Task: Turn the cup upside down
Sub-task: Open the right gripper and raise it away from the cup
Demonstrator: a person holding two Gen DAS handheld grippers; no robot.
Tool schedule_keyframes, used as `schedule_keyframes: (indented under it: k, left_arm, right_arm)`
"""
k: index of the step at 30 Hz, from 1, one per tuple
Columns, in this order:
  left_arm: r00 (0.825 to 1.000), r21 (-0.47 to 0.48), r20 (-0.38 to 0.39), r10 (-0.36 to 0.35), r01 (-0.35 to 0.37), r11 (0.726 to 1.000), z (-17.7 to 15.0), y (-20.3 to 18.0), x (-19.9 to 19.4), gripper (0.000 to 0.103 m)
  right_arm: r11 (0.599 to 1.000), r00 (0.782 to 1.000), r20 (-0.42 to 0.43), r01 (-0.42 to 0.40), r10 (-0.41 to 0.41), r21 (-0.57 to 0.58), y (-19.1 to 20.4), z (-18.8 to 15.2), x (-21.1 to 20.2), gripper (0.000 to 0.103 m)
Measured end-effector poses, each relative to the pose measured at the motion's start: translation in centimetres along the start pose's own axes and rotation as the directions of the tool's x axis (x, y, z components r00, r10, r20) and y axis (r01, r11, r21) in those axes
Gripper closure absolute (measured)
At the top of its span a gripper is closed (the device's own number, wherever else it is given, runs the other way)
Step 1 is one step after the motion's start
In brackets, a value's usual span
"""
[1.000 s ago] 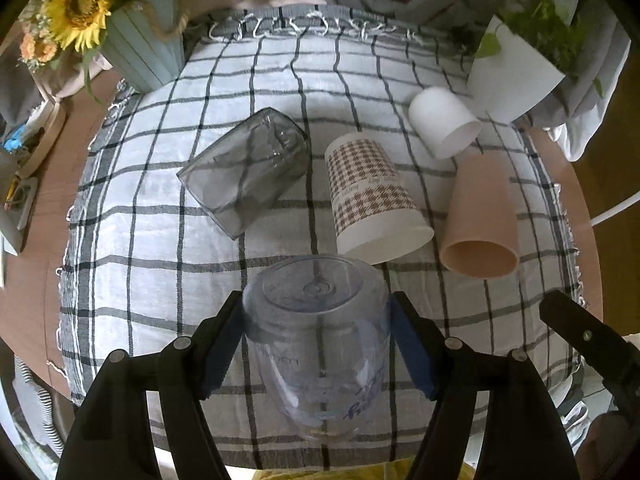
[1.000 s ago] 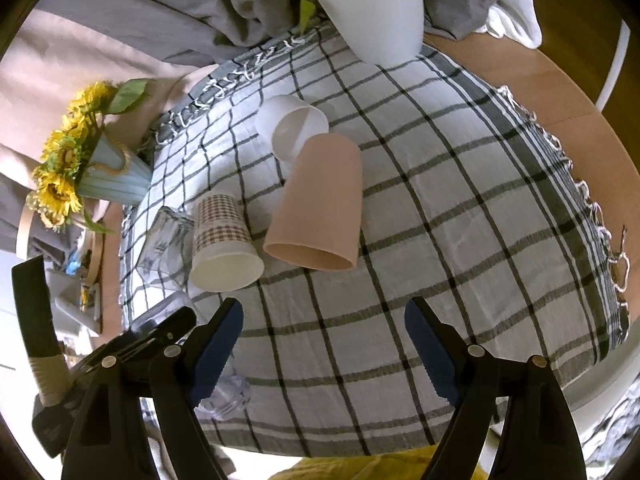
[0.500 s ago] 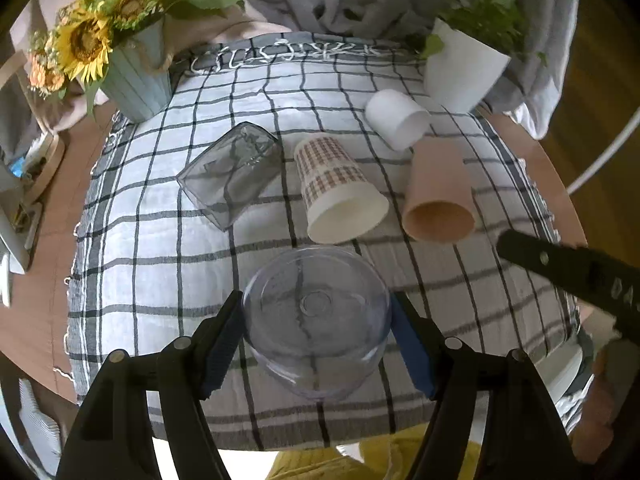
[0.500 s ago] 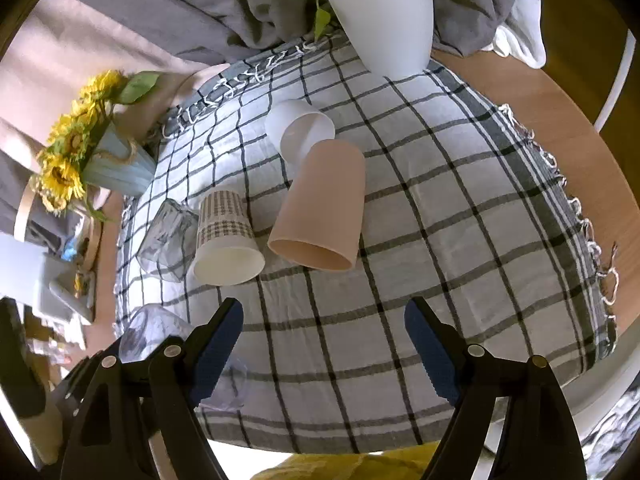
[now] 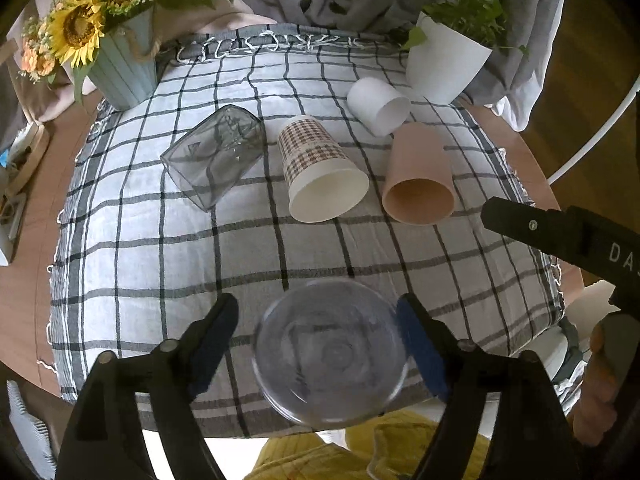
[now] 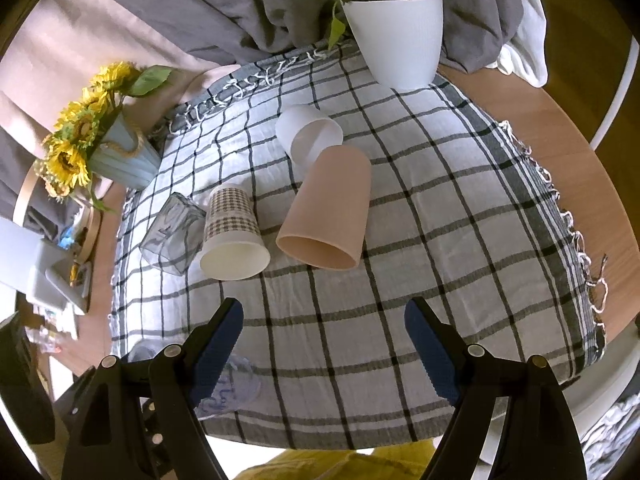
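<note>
A clear plastic cup (image 5: pixel 330 350) stands bottom-up on the checked cloth (image 5: pixel 248 248) near its front edge, between the blue pads of my left gripper (image 5: pixel 320 346). The left pad (image 5: pixel 212 340) stands off the cup with a gap; the right pad (image 5: pixel 420 352) is at its side. The cup also shows low left in the right wrist view (image 6: pixel 230 390). My right gripper (image 6: pixel 324 344) is open and empty above the cloth's front part. Its black body shows at the right of the left wrist view (image 5: pixel 560 236).
Several cups lie on their sides further back: a grey clear tumbler (image 5: pixel 212 156), a houndstooth paper cup (image 5: pixel 320 172), a peach cup (image 5: pixel 418 176), a white cup (image 5: pixel 378 106). A sunflower vase (image 5: pixel 120 68) stands back left, a white plant pot (image 5: pixel 444 64) back right.
The left gripper has tipped the clear cup over onto its rim and drawn it toward the front edge. Its jaws have widened; the left pad no longer touches the cup. The right gripper barely moved.
</note>
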State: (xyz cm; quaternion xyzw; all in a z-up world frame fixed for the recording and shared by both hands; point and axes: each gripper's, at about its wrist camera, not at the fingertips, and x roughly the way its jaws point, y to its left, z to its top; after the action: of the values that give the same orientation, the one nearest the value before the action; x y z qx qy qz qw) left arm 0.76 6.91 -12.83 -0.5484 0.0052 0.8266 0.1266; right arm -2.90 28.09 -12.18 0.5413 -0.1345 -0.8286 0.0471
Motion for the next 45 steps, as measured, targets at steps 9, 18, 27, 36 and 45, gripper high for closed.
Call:
schedule_keyframes:
  k: [9, 18, 27, 36, 45]
  left_arm:
    - [1.000, 0.002, 0.011, -0.011, 0.011, 1.000, -0.2, 0.0, -0.3, 0.020]
    - [0.982, -0.006, 0.184, 0.050, -0.050, 0.999, 0.0, 0.4, -5.0, 0.003]
    - [0.935, -0.109, 0.296, 0.195, -0.170, 0.979, -0.5, 3.3, -8.6, 0.000]
    - [0.913, -0.153, 0.319, 0.256, -0.217, 0.964, -2.0, 6.3, -10.8, 0.000]
    - [0.900, -0.138, 0.336, 0.278, -0.245, 0.960, -2.6, 7.9, -12.0, 0.000]
  right_arm:
    - [1.000, 1.000, 0.010, 0.010, -0.010, -0.002, 0.3, -0.1, -0.4, 0.020]
    - [1.000, 0.994, 0.107, 0.022, -0.021, -0.010, 1.1, -0.2, -3.9, 0.019]
    - [0.997, 0.977, 0.210, 0.037, -0.022, -0.067, 3.5, -1.3, -7.5, 0.010]
    - [0.980, 0.968, 0.253, 0.051, -0.001, -0.193, 7.7, -4.0, -8.5, 0.009]
    - [0.969, 0.949, 0.314, 0.052, 0.027, -0.240, 10.9, -6.1, -9.5, 0.009]
